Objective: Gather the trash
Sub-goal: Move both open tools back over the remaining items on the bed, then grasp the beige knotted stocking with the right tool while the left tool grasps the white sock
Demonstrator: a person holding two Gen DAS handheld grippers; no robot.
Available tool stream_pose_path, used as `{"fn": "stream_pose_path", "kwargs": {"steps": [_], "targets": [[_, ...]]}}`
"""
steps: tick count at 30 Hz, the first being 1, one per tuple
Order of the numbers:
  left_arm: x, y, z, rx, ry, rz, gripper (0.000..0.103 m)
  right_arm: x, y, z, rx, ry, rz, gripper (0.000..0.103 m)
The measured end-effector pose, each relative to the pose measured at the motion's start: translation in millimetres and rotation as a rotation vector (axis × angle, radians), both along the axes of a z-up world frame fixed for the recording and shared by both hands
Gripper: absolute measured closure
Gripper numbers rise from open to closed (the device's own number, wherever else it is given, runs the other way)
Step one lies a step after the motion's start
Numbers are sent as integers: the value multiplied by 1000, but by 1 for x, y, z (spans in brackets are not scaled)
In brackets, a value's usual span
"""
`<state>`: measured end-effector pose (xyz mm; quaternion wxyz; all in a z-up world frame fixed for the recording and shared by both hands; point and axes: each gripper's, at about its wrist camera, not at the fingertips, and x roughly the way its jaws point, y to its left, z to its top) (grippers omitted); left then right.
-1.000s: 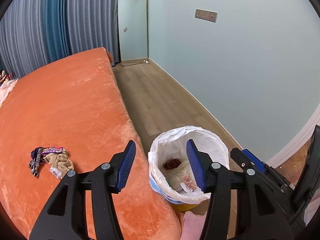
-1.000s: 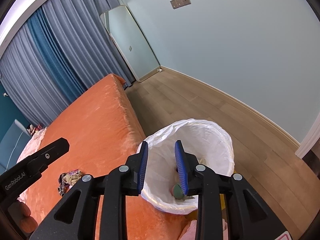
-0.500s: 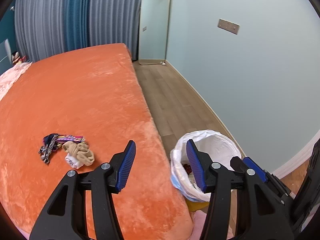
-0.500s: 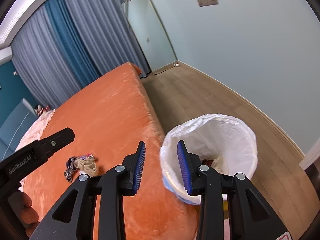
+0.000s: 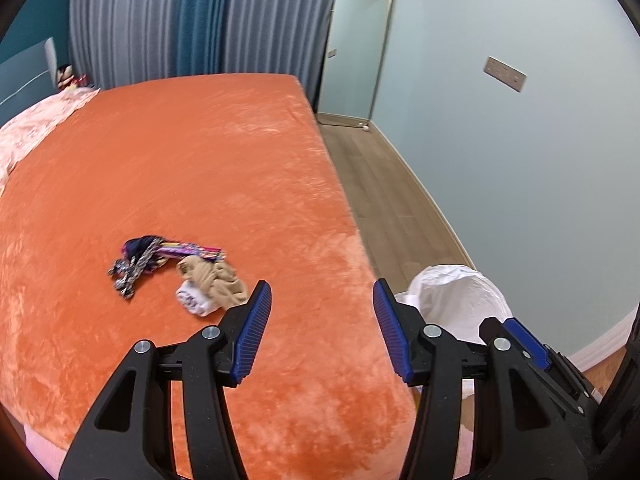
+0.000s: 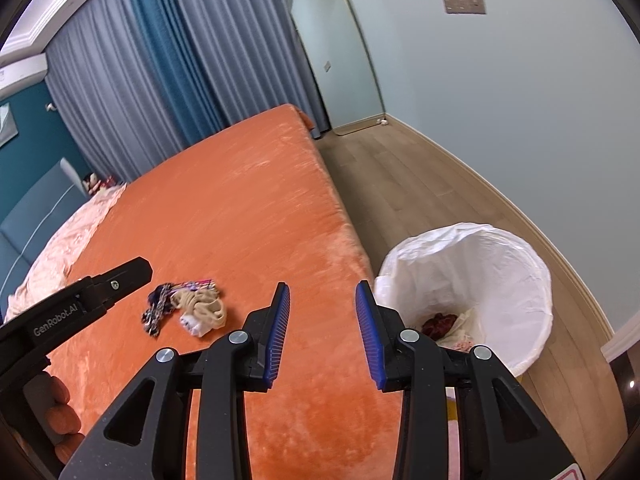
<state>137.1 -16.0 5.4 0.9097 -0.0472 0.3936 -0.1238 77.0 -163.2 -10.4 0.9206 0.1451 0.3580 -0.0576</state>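
Bedroom, pale blue walls, grey-blue curtains, wood floor; big bed with fuzzy orange plush cover point(image 5: 200, 184) fills most of both views. Left tongs point(image 5: 322, 326) jaws wide apart, nothing between them. Right tongs point(image 6: 322, 328) also parted and empty, gap a bit narrower than the left pair.

Remaining trash: small heap on the bed, ahead and to the left of both tongs, not touched by either. It has a crumpled beige fabric wad point(image 5: 214, 280), a little white rolled sock-like piece point(image 5: 194, 300) touching it on the near side, and a dark patterned multicolour scrap with stringy ends point(image 5: 148, 258) just beyond. The beige wad sits just off the left tongs' left tip.

Round waste bin with white plastic liner point(image 6: 508, 280) stands on the floor against the bed edge, to the right of the tongs. Inside, a dark red crumpled item point(image 6: 440, 322) and pale bits are visible, so some trash looks already binned.

Judgement: partway done; the heap still needs grabbing and dropping in. Nothing else loose seen on the cover, though the far pink bedding point(image 6: 72, 240) area is too small to check.
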Motion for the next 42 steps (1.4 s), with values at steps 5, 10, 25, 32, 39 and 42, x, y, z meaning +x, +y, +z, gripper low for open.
{"fn": "stream_pose_path", "kwargs": {"steps": [5,10,25,32,39,42], "targets": [[6,35,-13,-12,31,57,46,10,28,-1,-23,14,53,63],[13,72,-32,-27,74,126,41,23,58,-9,-45,32,107,58],[43,182,-105,-60,223,308,35,93,151,-76,-22,160,279,58],[70,199,-137,-90,277,323,35,136,171,-122,-14,232,310,58],[99,191,-164,-157,316,258,35,169,177,-162,6,296,339,58],[108,186,-173,-166,328,247,35,180,179,-172,-5,304,346,58]]}}
